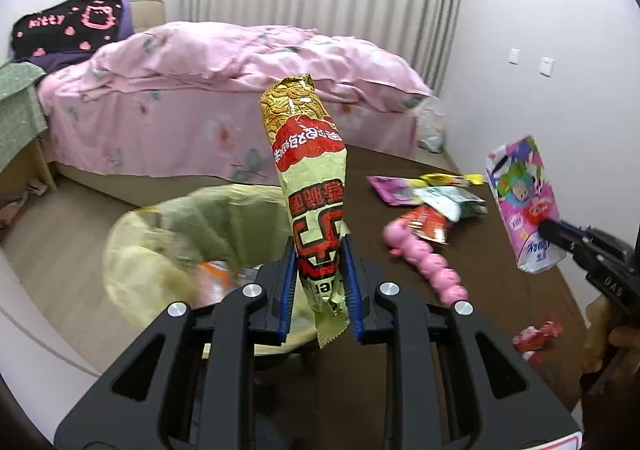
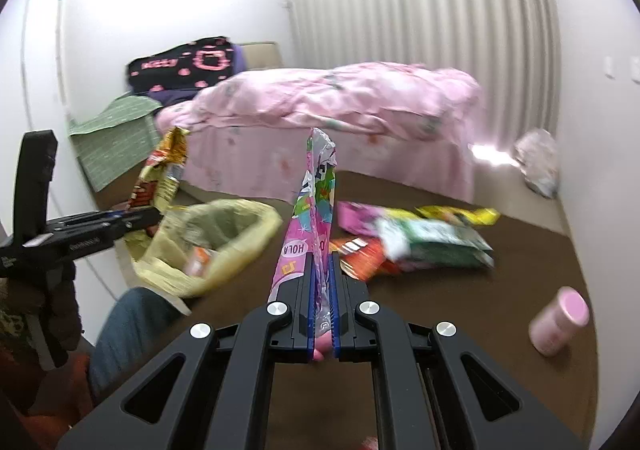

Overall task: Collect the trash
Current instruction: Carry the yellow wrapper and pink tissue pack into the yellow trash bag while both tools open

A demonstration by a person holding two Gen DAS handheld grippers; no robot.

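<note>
Noodle wrapper (image 1: 316, 185) in left tongs (image 1: 319, 274); pink bottle (image 2: 559, 320) (right view only)

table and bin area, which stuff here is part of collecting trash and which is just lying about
Part of the job:
- noodle wrapper in the left gripper
- pink cartoon wrapper in the right gripper
- wrapper pile on the table
- red candy wrapper
- bin with yellow liner

Just lying about:
- pink caterpillar toy
- pink jar
- bed
- Hello Kitty blanket

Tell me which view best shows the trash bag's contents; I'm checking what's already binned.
The right wrist view: the yellow trash bag gapes open, an orange wrapper inside. In the left wrist view the bag is blurred and partly hidden behind the noodle packet.
</note>
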